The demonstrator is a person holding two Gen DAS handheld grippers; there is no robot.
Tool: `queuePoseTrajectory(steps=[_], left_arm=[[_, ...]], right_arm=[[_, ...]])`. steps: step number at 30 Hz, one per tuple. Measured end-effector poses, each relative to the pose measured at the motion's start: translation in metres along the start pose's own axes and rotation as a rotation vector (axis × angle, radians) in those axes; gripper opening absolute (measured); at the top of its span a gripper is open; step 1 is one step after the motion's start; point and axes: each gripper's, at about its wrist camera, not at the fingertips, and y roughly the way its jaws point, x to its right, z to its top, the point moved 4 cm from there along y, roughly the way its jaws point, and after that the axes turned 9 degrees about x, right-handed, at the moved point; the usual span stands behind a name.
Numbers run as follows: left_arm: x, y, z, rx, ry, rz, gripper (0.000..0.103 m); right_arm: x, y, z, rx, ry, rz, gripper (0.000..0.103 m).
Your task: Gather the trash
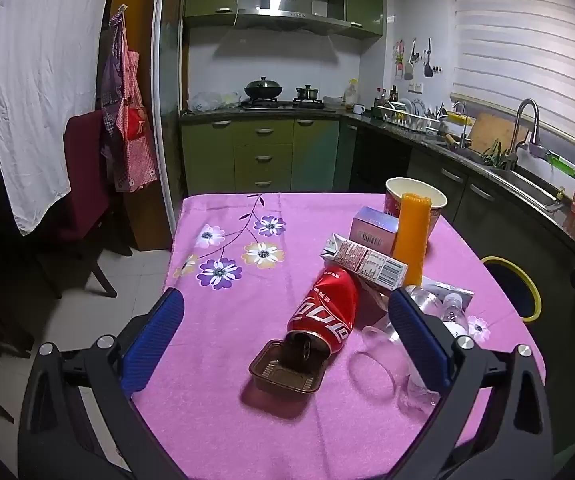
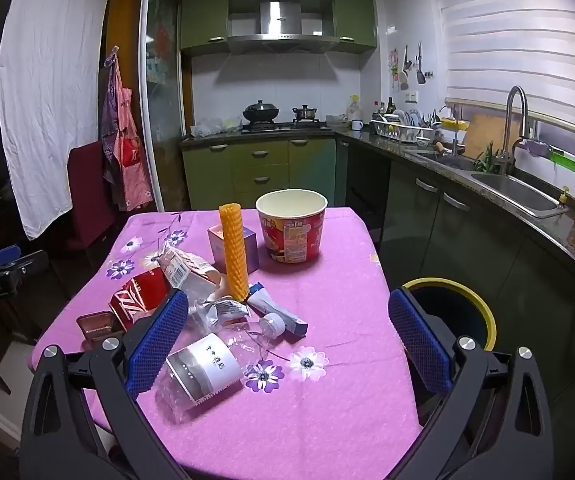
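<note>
Red soda can on its side at centre of the left wrist view, mouth toward 6 o'clock, touching a brown plastic tray just below it. At 1 o'clock of the can, a milk carton lying tilted, one end resting on the can. At 12 o'clock of the carton, a pink-lilac box; beside it an upright orange honeycomb tube; behind both, an open noodle cup. At 3 o'clock of the can, a clear plastic bottle lying flat, partly hidden by a finger, and a clear plastic cup on its side.

Same heap seen from the right wrist: labelled bottle at 6 o'clock of centre, crumpled wrapper and squeezed tube above it, can at 9 o'clock.

All on a desk under a purple floral cloth. Yellow-rimmed bin on the floor just beside the desk edge, at 3 o'clock.

Left gripper with blue fingers spread wide, holding nothing, hanging above can and tray. Right gripper likewise spread wide, released, above the bottle.
</note>
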Motion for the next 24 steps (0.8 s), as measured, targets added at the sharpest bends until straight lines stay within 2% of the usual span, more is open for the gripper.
queuePoseTrajectory(steps=[24], left_arm=[[0.003, 0.006, -0.017, -0.028, -0.005, -0.002, 0.097]], right_arm=[[0.000, 0.001, 0.000, -0.011, -0.004, -0.002, 0.099]])
